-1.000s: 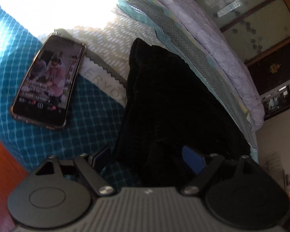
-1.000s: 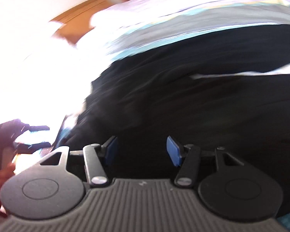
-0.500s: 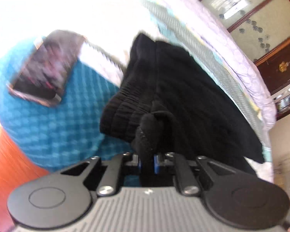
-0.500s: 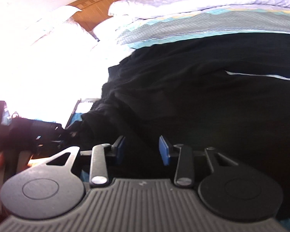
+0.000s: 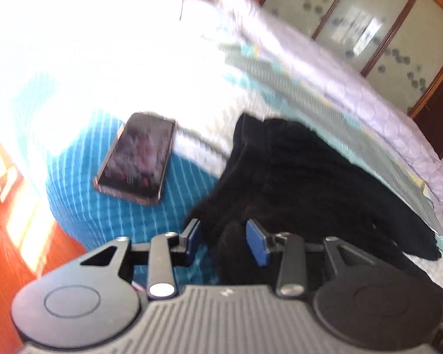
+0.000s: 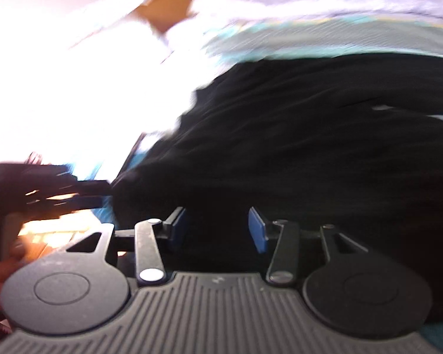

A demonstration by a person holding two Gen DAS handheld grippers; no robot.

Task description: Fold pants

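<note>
Across the bed (image 5: 73,153), which I take as my landmark, the teal quilted cover runs down to the near corner, with a white patterned sheet and a stack of folded lavender and grey-green bedding (image 5: 325,73) along its far side. I judge that stack was pushed back to leave folding room.

On the bed's near side lie the pants (image 5: 310,177): black, soft, knit-looking, bunched into thick ridges, not flat. One end droops over the bed's edge toward me, so I judge the fold is only begun.

Beside the pants, on the teal corner, a phone (image 5: 137,159) lies flat, screen lit, apart from the cloth.

My left gripper (image 5: 226,237) sits at the bed's edge, blue pads (image 5: 257,242) spread moderately with a lump of black fabric between them, apparently not pinched. My right gripper (image 6: 217,228) hovers low over the pants (image 6: 310,153), pads similarly parted; the view is blurred, and I see nothing gripped. Both seem set to take the hanging edge.
</note>
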